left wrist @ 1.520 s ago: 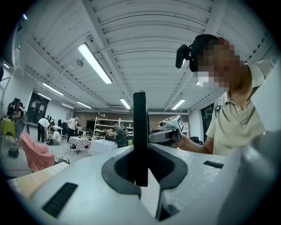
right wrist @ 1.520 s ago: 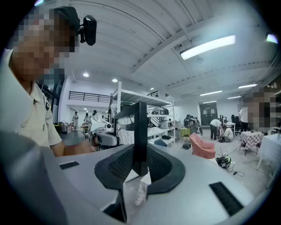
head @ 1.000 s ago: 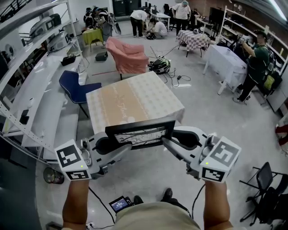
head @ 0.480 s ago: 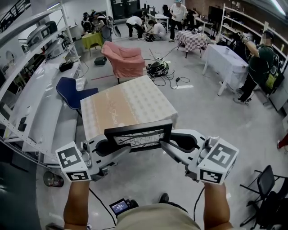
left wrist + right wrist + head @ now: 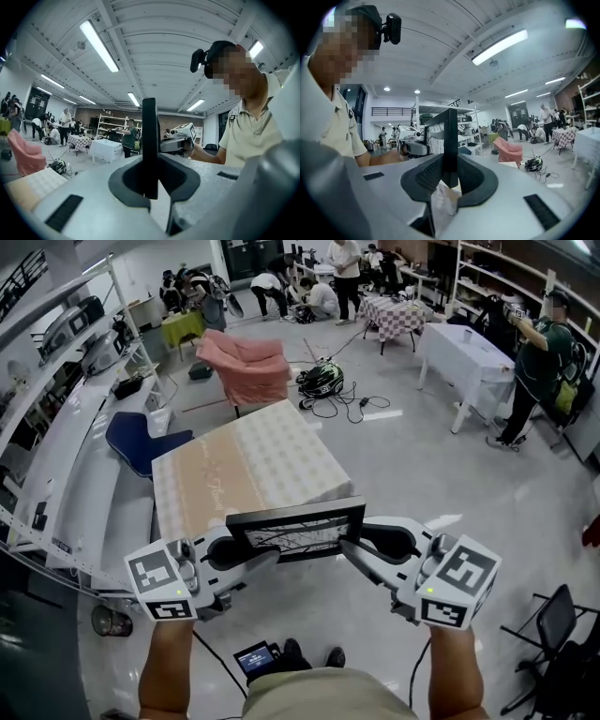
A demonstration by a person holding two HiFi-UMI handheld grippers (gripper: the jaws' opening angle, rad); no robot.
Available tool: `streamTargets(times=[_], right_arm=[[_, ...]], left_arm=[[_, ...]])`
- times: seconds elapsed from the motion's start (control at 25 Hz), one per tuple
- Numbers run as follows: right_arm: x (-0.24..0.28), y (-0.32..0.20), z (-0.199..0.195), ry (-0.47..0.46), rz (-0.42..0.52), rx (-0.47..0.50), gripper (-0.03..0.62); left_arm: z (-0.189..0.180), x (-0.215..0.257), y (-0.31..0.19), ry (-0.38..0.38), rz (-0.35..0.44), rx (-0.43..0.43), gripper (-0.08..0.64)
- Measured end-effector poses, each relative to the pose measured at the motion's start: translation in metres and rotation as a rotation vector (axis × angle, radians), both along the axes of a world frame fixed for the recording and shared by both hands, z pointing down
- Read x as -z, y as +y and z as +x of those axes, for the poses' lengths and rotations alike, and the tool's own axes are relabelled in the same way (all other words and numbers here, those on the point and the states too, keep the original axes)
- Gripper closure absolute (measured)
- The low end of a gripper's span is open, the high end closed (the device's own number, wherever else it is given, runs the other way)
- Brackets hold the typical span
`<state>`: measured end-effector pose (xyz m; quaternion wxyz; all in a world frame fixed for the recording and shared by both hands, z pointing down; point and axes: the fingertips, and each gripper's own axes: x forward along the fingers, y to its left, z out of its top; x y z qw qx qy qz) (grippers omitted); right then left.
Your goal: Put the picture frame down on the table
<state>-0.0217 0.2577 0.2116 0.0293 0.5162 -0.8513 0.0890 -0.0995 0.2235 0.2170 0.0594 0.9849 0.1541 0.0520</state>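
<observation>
Your left gripper (image 5: 150,180) is clamped on the picture frame (image 5: 298,527). The frame's dark edge stands upright in the notch between the two jaws. Your right gripper (image 5: 449,178) grips the opposite edge in the same way, jaws pressed on the black moulding. Between the two, the frame hangs in the air in front of your chest, long side across, its face tilted up towards you. The picture shows dark branching lines on white.

Just past the frame is the table (image 5: 239,465), covered with a beige and white patterned cloth. From your head view the frame's far edge overlaps the table's near edge, but you cannot tell whether it is over the top or short of it. It is not resting on the cloth.

Beyond the table stand a blue chair (image 5: 141,439) and a pink armchair (image 5: 248,367), with a black helmet (image 5: 319,381) among cables on the floor. A shelf rack (image 5: 56,390) along your left carries dark equipment and cases. At the right is a table under a white cloth (image 5: 464,357).
</observation>
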Motion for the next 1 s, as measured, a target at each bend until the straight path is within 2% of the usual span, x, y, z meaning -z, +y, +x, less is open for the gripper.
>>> streamTargets(times=[0.28,0.64,0.8,1.0], right_arm=[[0.013,-0.024,0.071,-0.014,-0.024,-0.083,0.509],[-0.003,-0.039,0.079,0.043,-0.036,-0.218,0.509],[0.003,-0.055,0.089,0.079,-0.045,-0.274,0.509],[0.016,-0.06,0.122,0.086,-0.039,-0.313,0.509]], left_arm=[[0.074,0.014,-0.03,-0.011,-0.017,-0.079,0.511],[0.087,-0.006,-0.051,0.038,-0.029,-0.212,0.511],[0.1,-0.005,-0.066,0.031,0.014,-0.268,0.512],[0.135,0.007,-0.072,0.042,0.047,-0.301,0.514]])
